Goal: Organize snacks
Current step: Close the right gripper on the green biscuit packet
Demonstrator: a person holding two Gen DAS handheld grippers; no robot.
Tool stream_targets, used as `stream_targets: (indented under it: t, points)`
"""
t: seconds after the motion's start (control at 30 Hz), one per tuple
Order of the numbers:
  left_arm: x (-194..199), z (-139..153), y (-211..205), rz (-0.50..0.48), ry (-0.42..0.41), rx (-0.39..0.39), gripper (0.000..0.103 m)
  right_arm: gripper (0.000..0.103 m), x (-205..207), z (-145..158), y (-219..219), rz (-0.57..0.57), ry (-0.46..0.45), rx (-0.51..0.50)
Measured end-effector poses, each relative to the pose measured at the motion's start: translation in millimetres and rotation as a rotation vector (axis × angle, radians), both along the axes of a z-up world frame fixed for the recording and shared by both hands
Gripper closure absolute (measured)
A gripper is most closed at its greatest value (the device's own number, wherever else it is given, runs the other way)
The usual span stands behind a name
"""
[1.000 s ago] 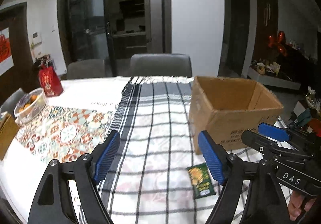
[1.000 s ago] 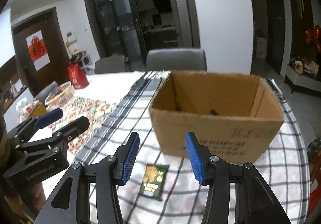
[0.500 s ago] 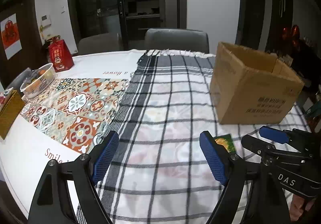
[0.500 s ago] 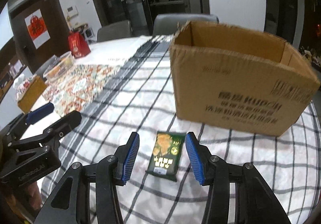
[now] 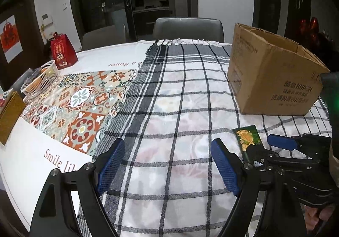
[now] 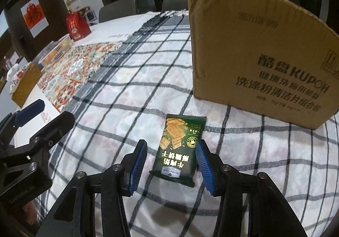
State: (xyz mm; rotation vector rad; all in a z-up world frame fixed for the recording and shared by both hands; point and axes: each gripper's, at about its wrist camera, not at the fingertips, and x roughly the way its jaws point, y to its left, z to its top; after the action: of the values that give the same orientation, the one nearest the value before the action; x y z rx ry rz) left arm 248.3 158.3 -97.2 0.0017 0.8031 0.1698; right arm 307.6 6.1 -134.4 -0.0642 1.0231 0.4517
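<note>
Right gripper (image 6: 170, 161) jaws spread, straddling the green snack packet (image 6: 179, 149) lying flat on the checked cloth (image 6: 131, 80), contact unclear. Cardboard box (image 6: 260, 52) just behind. Left gripper (image 5: 167, 164) wide apart, holding nothing.

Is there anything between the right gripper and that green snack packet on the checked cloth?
Nothing visible. The right gripper is open, its blue pads either side of the green snack packet, which lies flat on the checked cloth in front of the cardboard box.
</note>
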Motion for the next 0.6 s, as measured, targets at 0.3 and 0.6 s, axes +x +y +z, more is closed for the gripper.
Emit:
stream_targets:
  t: [0.3,0.6]
  points:
    - [3.6,-10.9,-1.0,-0.005,0.025,-0.011,0.02,0.054,9.9,-16.5,4.5,-0.009,0.022,-0.033]
    - [6.8,-17.2,-0.6,0.0,0.045,-0.024,0.02,0.054,12.7,-22.2,6.9,0.002,0.017,-0.056]
